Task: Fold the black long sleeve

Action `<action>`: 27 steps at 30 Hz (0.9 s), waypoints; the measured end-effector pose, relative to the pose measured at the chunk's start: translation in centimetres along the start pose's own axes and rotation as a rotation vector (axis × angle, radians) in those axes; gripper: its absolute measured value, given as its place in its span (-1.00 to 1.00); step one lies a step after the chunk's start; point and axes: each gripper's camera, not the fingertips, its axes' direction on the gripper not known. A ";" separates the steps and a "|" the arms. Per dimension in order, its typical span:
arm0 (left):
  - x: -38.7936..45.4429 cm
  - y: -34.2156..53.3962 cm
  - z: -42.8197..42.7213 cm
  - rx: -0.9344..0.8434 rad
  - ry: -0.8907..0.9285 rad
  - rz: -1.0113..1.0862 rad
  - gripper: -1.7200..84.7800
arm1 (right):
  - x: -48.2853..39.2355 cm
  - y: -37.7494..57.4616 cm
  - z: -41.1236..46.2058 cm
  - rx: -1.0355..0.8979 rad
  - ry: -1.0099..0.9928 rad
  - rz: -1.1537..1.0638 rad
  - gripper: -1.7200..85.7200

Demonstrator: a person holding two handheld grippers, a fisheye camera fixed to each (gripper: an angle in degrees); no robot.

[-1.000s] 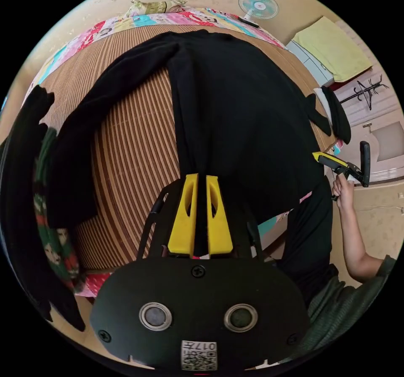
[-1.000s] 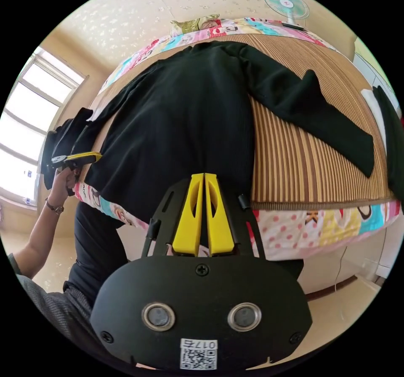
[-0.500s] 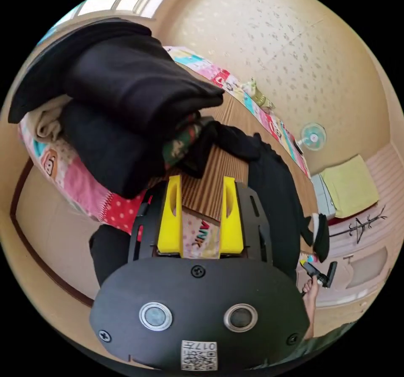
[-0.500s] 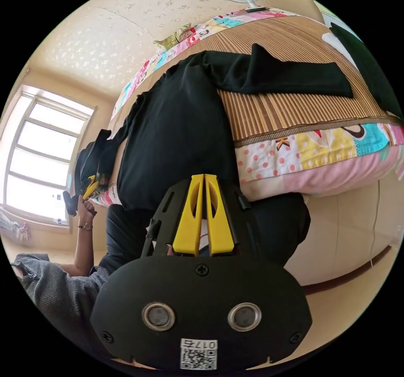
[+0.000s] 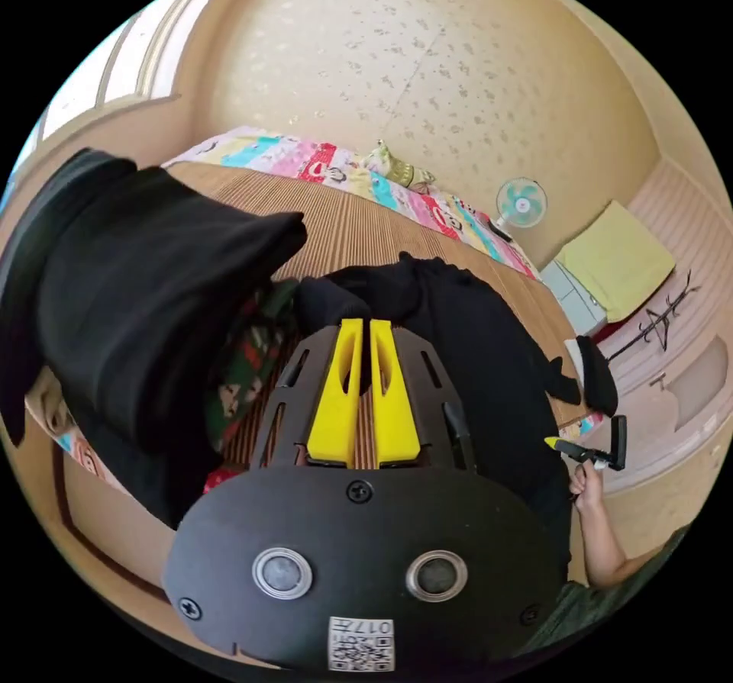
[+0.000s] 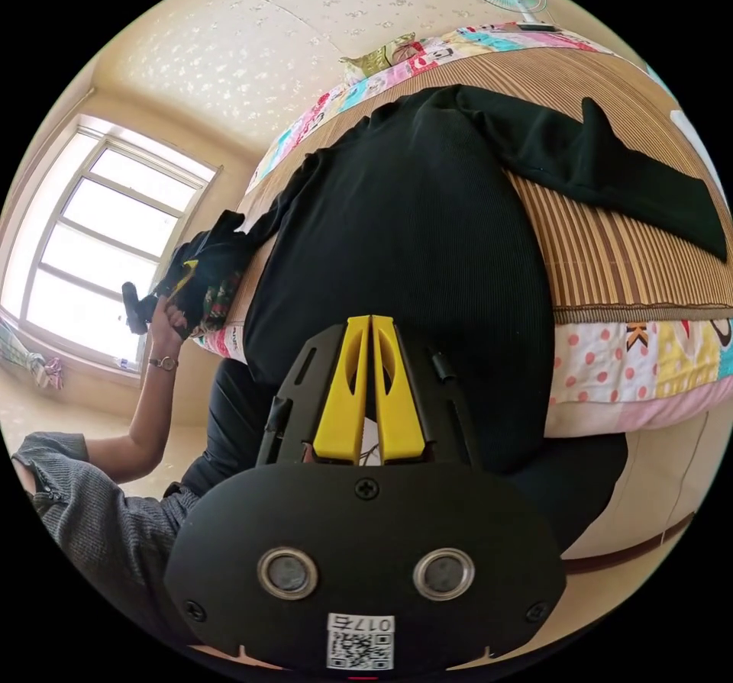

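Left gripper view puts my left gripper (image 5: 363, 324) at the cuff end of one sleeve (image 5: 336, 303) of the black long sleeve (image 5: 489, 355), where it bunches beside a pile of dark folded clothes (image 5: 145, 294) at the mat's edge. Its yellow jaws stand nearly pressed together with a sliver of black cloth between them, so I judge it is pinching that cuff. Off to the side I see my right gripper (image 5: 561, 445) in my hand at the hem.

In the right gripper view the right gripper (image 6: 370, 322) sits with its jaws pressed tight together over the hem, which hangs off the near edge of the bed (image 6: 634, 362). Black fabric lies all around the tips, and I cannot tell for sure whether cloth is caught between them. The body of the garment lies flat on the striped bamboo mat (image 6: 611, 248), and the other sleeve (image 6: 611, 172) stretches out across the mat, well apart from my tools.

This knit looks light, soft and limp with a fine rib. It will sag and drape from wherever I pinch, and the mat's ridges may drag at it. The best holds, I judge, are the doubled edges: cuff, hem corners, shoulder seams.
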 end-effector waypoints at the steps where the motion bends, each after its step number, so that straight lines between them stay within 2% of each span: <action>1: 1.9 -1.8 -1.7 -0.007 -0.057 0.127 -0.97 | 0.5 0.1 -0.6 -0.005 -0.014 0.007 -0.95; 6: 1.3 -5.6 -13.7 0.130 -0.107 0.380 -0.97 | 1.5 0.2 -3.2 0.018 -0.095 0.021 -0.95; 10: -4.4 -2.4 -19.9 0.043 -0.143 0.471 -0.97 | 1.8 0.8 -5.3 0.033 -0.122 0.012 -0.95; 11: -6.4 0.1 -20.9 0.046 -0.215 0.467 -0.97 | 1.9 0.8 -5.6 0.032 -0.127 0.008 -0.95; 13: -10.0 4.1 -22.0 0.049 -0.385 0.349 -0.96 | 2.1 1.2 -6.8 0.037 -0.150 -0.010 -0.95; 15: -14.0 8.5 -23.5 0.068 -0.433 0.175 -0.96 | 2.3 1.4 -7.9 0.047 -0.160 -0.017 -0.95; 17: -18.1 14.5 -26.3 0.158 -0.260 -0.050 -0.90 | 2.5 1.5 -9.2 0.064 -0.156 -0.019 -0.95; 20: -20.1 20.4 -27.4 0.286 0.016 -0.239 -0.78 | 2.4 1.0 -11.5 0.106 -0.169 -0.044 -0.95; 22: -20.0 21.3 -25.6 0.272 0.112 -0.295 -0.73 | 2.1 -0.2 -12.9 0.124 -0.173 -0.068 -0.95; 24: -19.6 20.2 -23.2 0.199 0.141 -0.319 -0.66 | 1.5 -1.3 -13.7 0.131 -0.168 -0.107 -0.95; 27: -18.5 16.8 -21.8 0.182 0.016 -0.293 -0.57 | 1.1 -2.4 -14.3 0.130 -0.112 -0.174 -0.95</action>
